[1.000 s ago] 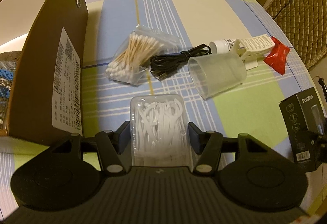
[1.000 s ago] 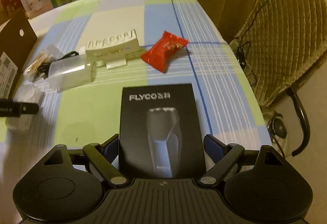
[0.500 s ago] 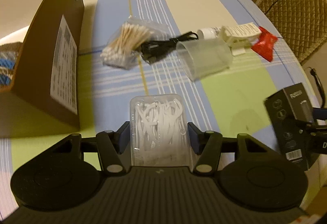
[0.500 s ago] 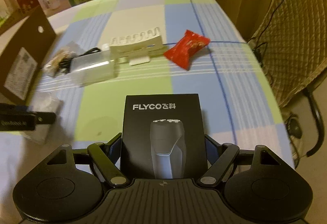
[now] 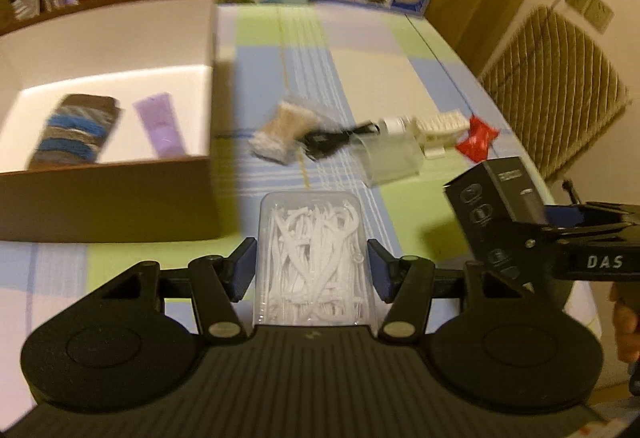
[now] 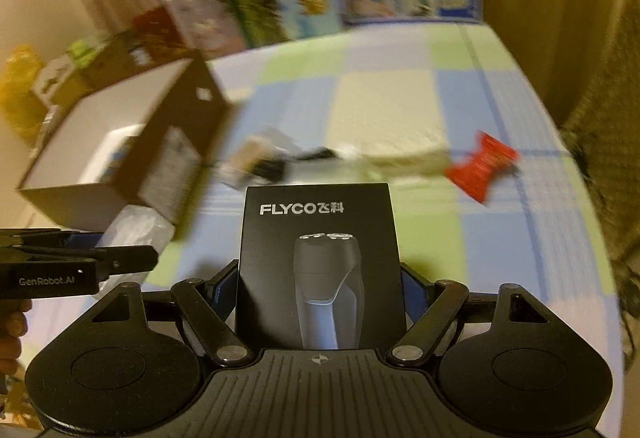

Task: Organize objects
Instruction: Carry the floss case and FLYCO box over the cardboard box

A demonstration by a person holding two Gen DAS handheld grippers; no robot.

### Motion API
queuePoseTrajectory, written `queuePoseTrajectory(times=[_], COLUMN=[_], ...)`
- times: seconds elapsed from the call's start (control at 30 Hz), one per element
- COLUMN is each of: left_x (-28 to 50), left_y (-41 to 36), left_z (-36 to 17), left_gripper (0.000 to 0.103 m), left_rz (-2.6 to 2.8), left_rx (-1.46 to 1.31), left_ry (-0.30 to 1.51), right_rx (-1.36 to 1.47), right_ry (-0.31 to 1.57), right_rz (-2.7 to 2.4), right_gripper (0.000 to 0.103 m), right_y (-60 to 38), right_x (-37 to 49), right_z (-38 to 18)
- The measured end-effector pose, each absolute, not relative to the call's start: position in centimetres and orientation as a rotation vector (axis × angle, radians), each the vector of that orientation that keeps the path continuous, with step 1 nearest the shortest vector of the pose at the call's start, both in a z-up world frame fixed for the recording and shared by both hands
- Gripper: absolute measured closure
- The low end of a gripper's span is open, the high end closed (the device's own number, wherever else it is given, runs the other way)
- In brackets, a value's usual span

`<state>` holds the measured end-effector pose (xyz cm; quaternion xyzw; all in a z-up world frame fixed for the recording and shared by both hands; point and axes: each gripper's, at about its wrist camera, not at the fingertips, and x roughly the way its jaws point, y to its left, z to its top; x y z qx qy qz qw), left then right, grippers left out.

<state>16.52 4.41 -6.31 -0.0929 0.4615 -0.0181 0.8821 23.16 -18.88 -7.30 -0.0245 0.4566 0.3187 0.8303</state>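
Left gripper [image 5: 312,264]: fingers closed on a clear plastic box of white floss picks [image 5: 313,262], held just right of the open brown cardboard box [image 5: 120,194].
Right gripper [image 6: 318,288]: fingers clamped on a black FLYCO shaver carton [image 6: 318,258], well right of the cardboard box.
Cardboard box: holds a striped sock roll [image 5: 74,132] and a purple packet [image 5: 160,124]; bare floor around them.
Desk [image 5: 368,66]: checked cloth; cotton swabs bag [image 5: 282,130], black cable [image 5: 332,138], clear cup [image 5: 390,158], red wrapper [image 5: 476,138] lie beyond the cardboard box's right edge.
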Motion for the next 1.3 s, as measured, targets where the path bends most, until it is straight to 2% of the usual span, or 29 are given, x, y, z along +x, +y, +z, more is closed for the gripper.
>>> queuePoseTrajectory(times=[0.37,0.67,0.93,1.3], left_x=[12.6,13.2,16.2,20.8], left_y=[13.4,21.8,27.8,31.6], left_z=[-1.5,0.9,0.7,-3.4], left_gripper=[0.050,0.050,0.050,0.050], left_rz=[0.112,0.242,0.287,0.280], left_rx=[-0.238,-0.220,-0.232,-0.189], left_ry=[0.860,0.780,0.787,0.910], right_rx=[-0.010,-0.020,-0.075,-0.144], right_ry=[0.896,0.806,0.822,0.964], right_rz=[0.959,1.011,0.928,0.803], right_gripper=[0.027,0.027,0.027,0.027], right_y=[-7.3,2.5,8.8,12.7], right_x=[22.3,23.8,26.2,27.2], right_z=[-3.2,-1.2,-3.0,-8.4])
